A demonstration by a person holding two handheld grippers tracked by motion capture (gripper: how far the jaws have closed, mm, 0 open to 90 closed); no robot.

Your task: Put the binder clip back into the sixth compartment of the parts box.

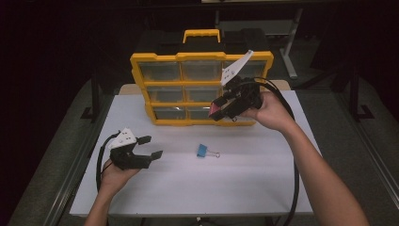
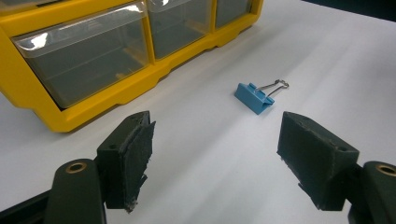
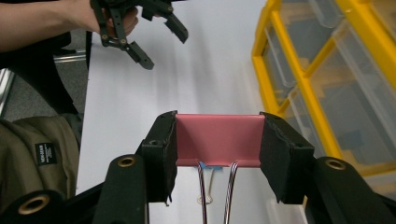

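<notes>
A pink binder clip [image 3: 217, 139] sits clamped between the pads of the right gripper [image 3: 217, 144], its wire handles hanging down toward the camera. The right gripper holds it above the bench [image 1: 197, 188], just in front of the yellow drawer organiser [image 1: 200, 89]. A blue binder clip [image 1: 205, 151] lies on the bench, in front of the organiser. Near that blue clip, farther from the organiser, the left gripper [image 1: 150, 147] hovers with jaws wide apart and nothing between them.
</notes>
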